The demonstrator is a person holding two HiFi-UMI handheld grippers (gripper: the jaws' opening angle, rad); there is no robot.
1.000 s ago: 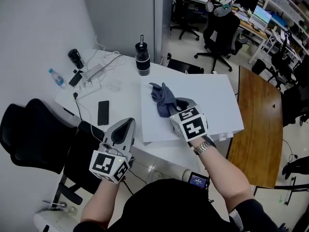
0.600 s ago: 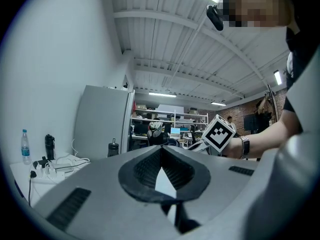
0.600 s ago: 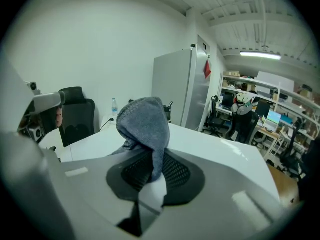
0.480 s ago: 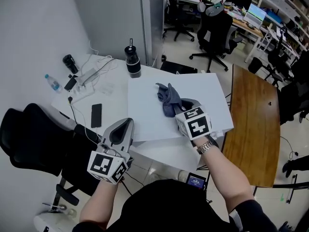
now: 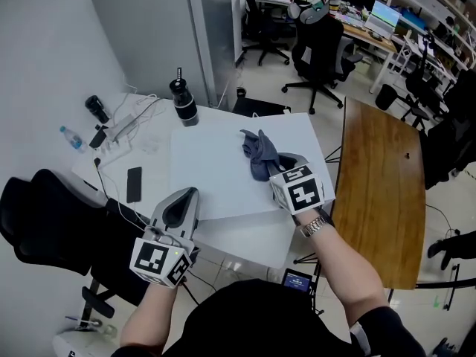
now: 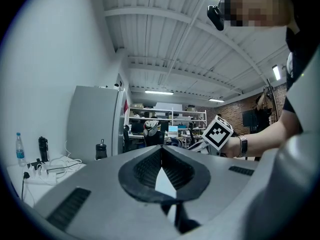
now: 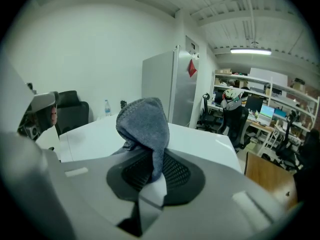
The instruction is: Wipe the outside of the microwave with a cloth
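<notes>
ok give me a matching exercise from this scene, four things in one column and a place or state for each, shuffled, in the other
1. cloth
2. left tongs
3. phone
4. wooden table

A. shut, holding nothing
B. flat on the white table, left of the microwave
C. pinched in the right tongs, over the microwave top
D. right of the microwave

Pairs: 1-C, 2-A, 3-B, 4-D

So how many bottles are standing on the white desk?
3: a clear water bottle at the far left, a black bottle further back, and a taller black bottle by the microwave's back corner.
</notes>
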